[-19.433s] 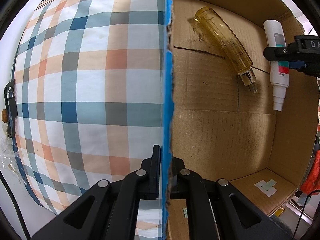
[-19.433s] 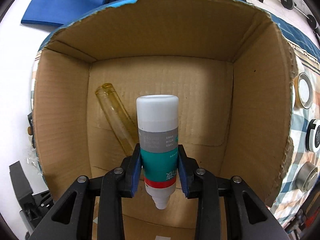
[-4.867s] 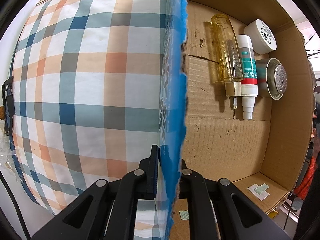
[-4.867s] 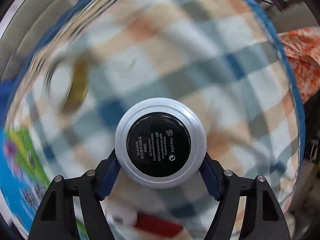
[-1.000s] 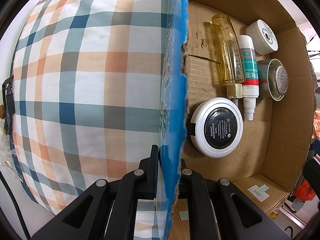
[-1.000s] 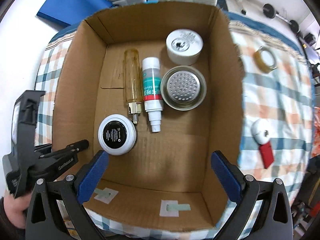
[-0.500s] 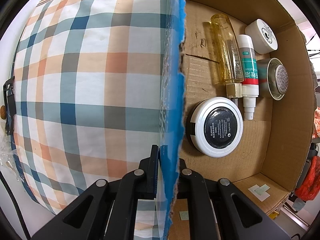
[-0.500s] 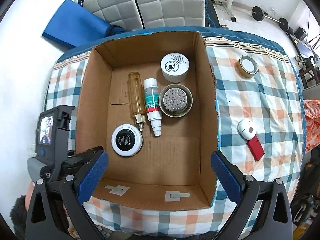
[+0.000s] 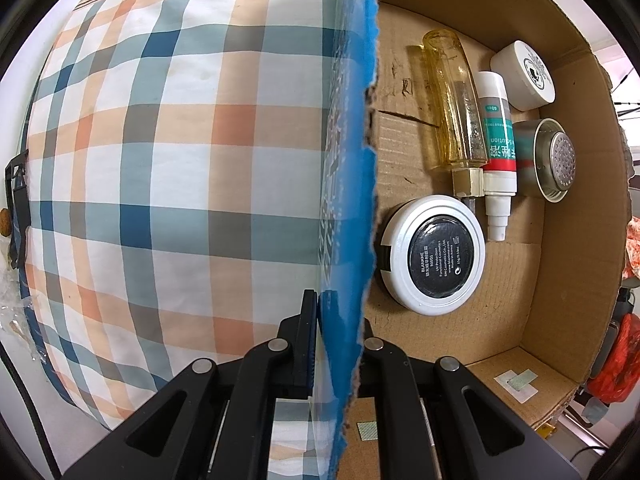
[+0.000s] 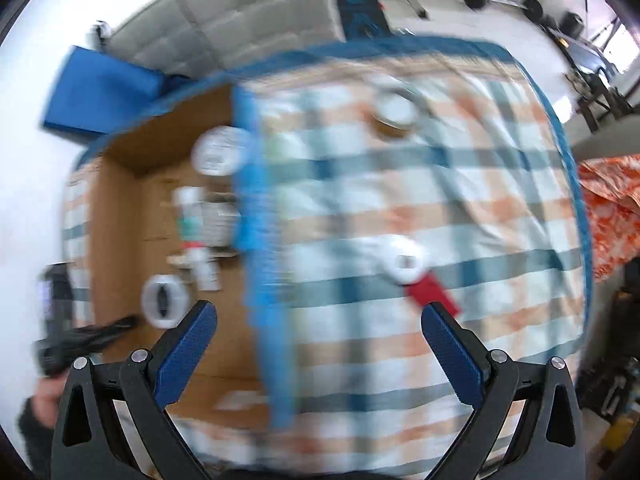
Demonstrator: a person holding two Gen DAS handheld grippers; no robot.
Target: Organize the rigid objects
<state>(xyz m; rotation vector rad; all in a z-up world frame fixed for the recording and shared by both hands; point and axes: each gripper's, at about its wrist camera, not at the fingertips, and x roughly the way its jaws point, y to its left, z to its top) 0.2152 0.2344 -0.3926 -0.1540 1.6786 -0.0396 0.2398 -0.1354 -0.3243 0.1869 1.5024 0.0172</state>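
Note:
My left gripper [image 9: 340, 312] is shut on the blue-edged wall [image 9: 360, 160] of a cardboard box. Inside the box lie a yellow bottle [image 9: 452, 108], a white and teal tube [image 9: 498, 148], a white jar [image 9: 524, 76], a steel strainer [image 9: 554, 164] and a round white compact [image 9: 434, 254]. My right gripper [image 10: 318, 336] is wide open and empty, high above the checked cloth. Its view is blurred. A white and red object [image 10: 416, 276] and a tape roll [image 10: 396, 116] lie on the cloth, right of the box [image 10: 120, 240].
The checked cloth [image 9: 160, 180] covers the surface around the box. A grey sofa [image 10: 260, 12] and a blue mat [image 10: 104, 88] lie beyond the far edge. An orange cloth [image 10: 612, 200] lies at the right.
My right gripper, after leaving the compact in the box, has swung right over the cloth, blurring its view. My left gripper still holds the box wall.

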